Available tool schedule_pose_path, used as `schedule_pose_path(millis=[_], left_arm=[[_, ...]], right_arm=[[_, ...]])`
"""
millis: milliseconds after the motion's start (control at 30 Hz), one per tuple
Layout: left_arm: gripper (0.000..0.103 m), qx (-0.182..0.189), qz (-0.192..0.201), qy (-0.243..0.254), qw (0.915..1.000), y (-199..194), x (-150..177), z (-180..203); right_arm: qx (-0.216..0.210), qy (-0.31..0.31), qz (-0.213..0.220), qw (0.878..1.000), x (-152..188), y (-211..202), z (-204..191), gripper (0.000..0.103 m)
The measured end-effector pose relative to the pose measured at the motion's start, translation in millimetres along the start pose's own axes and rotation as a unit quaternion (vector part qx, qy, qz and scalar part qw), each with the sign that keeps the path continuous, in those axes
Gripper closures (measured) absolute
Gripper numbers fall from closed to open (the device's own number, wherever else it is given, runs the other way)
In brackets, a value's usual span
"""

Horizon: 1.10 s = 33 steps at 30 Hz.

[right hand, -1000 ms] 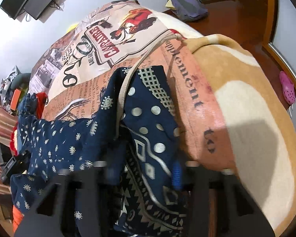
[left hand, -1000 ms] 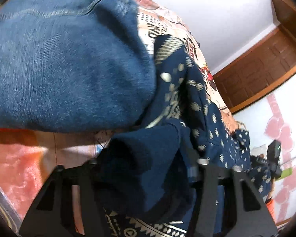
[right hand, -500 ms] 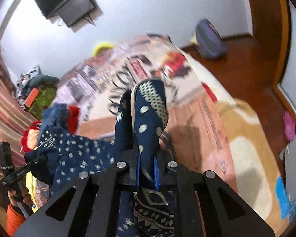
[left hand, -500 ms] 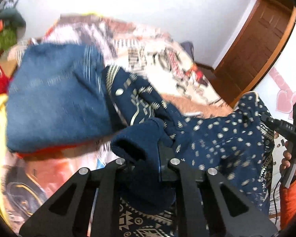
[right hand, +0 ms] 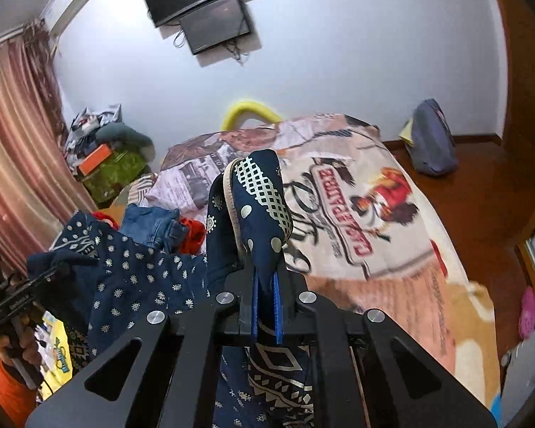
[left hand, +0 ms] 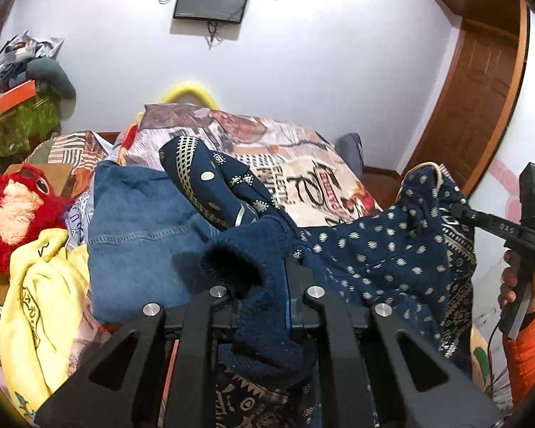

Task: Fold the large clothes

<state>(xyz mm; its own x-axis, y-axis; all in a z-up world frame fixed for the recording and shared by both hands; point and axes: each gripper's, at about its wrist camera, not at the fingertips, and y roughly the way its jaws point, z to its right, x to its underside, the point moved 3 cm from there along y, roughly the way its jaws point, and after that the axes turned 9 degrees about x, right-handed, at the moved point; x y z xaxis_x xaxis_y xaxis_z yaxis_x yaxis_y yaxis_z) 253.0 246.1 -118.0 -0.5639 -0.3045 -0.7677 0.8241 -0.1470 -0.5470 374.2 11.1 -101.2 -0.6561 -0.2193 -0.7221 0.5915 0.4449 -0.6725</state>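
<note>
A navy patterned garment (left hand: 385, 253) with pale dots and a fleecy dark blue lining hangs in the air between both grippers, above the bed (left hand: 303, 178). My left gripper (left hand: 264, 285) is shut on a fleecy blue edge of it. My right gripper (right hand: 265, 285) is shut on another part, where a navy fold with a cream grid print and a pale drawstring (right hand: 256, 199) sticks up above the fingers. The right gripper also shows in the left wrist view (left hand: 495, 228), and the left gripper shows in the right wrist view (right hand: 25, 289), each holding the stretched cloth.
Folded blue jeans (left hand: 139, 235) lie on the bed's left, with a yellow garment (left hand: 35, 303) and a red plush toy (left hand: 14, 214) beside them. The printed bedspread (right hand: 356, 221) lies ahead. A grey bag (right hand: 431, 142) stands on the wooden floor; a wooden door (left hand: 481, 82) is at right.
Both grippers have lifted the garment off the bed and tilted up; the view now takes in the wall and television. The garment hangs stretched between them.
</note>
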Motion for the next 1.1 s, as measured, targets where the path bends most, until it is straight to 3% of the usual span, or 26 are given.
schedule_pose_path(millis=[167,300,533,700,800,1100], left_arm=[[0.091,-0.014,0.010,-0.006,0.9998,29,-18,-19],[0.091,-0.034,-0.013,-0.011,0.9993,68,-26,-50],[0.090,-0.094,-0.055,-0.042,0.9932,129,-15,-120],[0.082,-0.103,-0.087,-0.054,0.9894,149,8,-144],[0.074,-0.115,-0.094,-0.052,0.9875,153,19,-148],[0.072,-0.145,-0.109,-0.018,0.9833,123,35,-120]], right_arm=[[0.008,-0.035,-0.010,0.999,-19,42,-23,0.097],[0.027,-0.042,-0.035,0.998,-21,87,-27,0.097],[0.079,-0.029,-0.091,0.992,-8,164,1,0.097],[0.103,-0.010,-0.140,0.985,11,196,32,0.096],[0.110,-0.009,-0.148,0.983,19,196,39,0.096],[0.131,-0.041,-0.149,0.979,30,132,38,0.096]])
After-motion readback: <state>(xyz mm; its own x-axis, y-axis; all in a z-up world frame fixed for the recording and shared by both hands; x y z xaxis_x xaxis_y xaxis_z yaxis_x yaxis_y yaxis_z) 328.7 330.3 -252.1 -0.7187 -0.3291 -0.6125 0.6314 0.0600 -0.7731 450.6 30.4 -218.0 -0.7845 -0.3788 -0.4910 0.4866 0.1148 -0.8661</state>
